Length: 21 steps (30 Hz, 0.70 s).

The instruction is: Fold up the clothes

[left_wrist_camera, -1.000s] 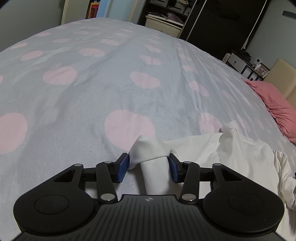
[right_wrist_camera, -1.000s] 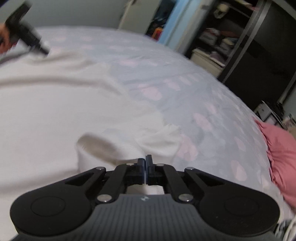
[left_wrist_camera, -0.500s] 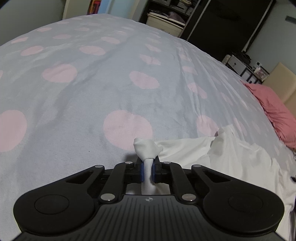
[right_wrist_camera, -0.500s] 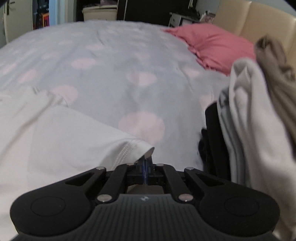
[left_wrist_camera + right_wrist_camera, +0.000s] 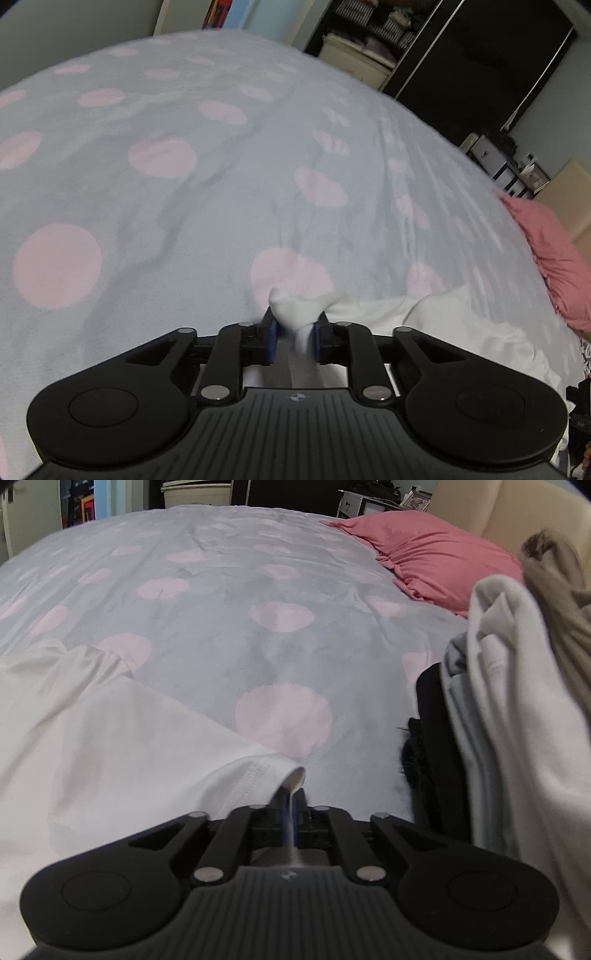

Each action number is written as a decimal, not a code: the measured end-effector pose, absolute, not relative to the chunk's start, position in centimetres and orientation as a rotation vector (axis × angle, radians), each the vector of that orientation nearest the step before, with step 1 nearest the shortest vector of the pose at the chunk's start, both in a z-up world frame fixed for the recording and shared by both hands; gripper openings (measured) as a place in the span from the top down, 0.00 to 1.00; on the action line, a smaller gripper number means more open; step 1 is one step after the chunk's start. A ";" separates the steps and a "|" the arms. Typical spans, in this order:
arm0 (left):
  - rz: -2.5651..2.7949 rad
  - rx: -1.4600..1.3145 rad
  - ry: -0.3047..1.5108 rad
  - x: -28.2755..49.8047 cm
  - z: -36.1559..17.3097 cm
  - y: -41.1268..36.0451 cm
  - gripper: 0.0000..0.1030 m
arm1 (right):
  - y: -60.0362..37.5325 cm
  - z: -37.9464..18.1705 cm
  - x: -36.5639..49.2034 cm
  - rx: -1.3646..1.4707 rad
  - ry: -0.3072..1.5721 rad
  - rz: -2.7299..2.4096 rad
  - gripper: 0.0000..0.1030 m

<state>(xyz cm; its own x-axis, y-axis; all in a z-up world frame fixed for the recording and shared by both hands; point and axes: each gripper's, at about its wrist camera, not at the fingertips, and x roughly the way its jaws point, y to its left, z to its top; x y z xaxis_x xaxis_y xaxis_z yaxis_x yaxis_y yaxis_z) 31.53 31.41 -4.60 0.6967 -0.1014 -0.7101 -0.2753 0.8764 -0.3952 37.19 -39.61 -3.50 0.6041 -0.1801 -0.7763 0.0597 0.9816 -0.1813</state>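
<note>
A white garment (image 5: 461, 325) lies on the grey bedcover with pink dots (image 5: 184, 221). My left gripper (image 5: 294, 334) is shut on a bunched corner of it, which bulges out above the blue pads. In the right wrist view the same white garment (image 5: 110, 746) spreads over the lower left. My right gripper (image 5: 291, 805) is shut on a thin stitched hem edge of it. Both grippers sit low over the bedcover (image 5: 258, 646).
A pink pillow (image 5: 436, 554) lies at the far right, also seen in the left view as the pink pillow (image 5: 554, 254). A pile of light clothes (image 5: 509, 686) on a black garment (image 5: 428, 738) stands close to the right. A dark wardrobe (image 5: 480, 55) stands beyond the bed.
The left gripper went from open around the bunched corner to shut on it, and its pads now stand slightly wider. The right wrist swung toward the pillow, keeping the hem.
</note>
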 end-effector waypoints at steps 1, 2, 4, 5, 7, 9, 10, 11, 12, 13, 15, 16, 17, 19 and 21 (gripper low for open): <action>0.106 -0.505 0.794 31.3 -4.4 31.6 0.73 | -39.6 -3.4 37.0 -0.155 0.907 -0.151 0.90; 0.111 -0.502 0.786 31.1 -4.2 31.8 0.69 | -39.7 -3.3 36.8 -0.158 0.902 -0.160 0.90; 0.119 -0.522 0.785 30.8 -4.2 32.2 0.66 | -39.9 -2.9 36.4 -0.129 0.893 -0.161 0.88; 0.119 -0.537 0.790 30.8 -4.4 32.2 0.64 | -39.8 -2.8 36.2 -0.123 0.888 -0.157 0.87; 0.106 -0.553 0.801 31.0 -4.6 31.9 0.63 | -39.3 -2.4 35.9 -0.134 0.872 -0.144 0.81; 0.093 -0.569 0.813 31.2 -4.8 31.6 0.74 | -38.5 -2.0 35.7 -0.173 0.860 -0.136 0.78; 0.066 -0.562 0.799 31.2 -4.4 31.2 0.84 | -38.1 -1.8 35.7 -0.197 0.857 -0.140 0.78; 0.040 -0.541 0.787 31.3 -3.9 30.7 0.87 | -37.8 -1.6 35.7 -0.217 0.852 -0.145 0.78; 0.019 -0.514 0.768 31.3 -3.3 30.1 0.90 | -37.6 -1.4 35.6 -0.226 0.842 -0.148 0.78; -0.015 -0.502 0.745 31.2 -2.5 29.4 0.91 | -37.5 -1.3 35.5 -0.230 0.834 -0.146 0.75; -0.079 -0.480 0.725 31.2 -1.4 27.6 0.92 | -37.3 -1.1 35.5 -0.234 0.821 -0.145 0.74; -0.111 -0.469 0.715 31.2 -0.8 26.8 0.92 | -37.2 -1.1 35.5 -0.237 0.817 -0.145 0.74; -0.149 -0.458 0.714 31.2 -0.4 25.8 0.92 | -37.1 -1.0 35.6 -0.239 0.813 -0.145 0.74; -0.245 -0.428 0.728 31.2 0.2 23.5 0.92 | -37.0 -0.9 35.6 -0.237 0.809 -0.141 0.74; -0.362 -0.381 0.790 31.4 0.3 20.9 0.89 | -36.8 -0.8 35.7 -0.236 0.802 -0.136 0.74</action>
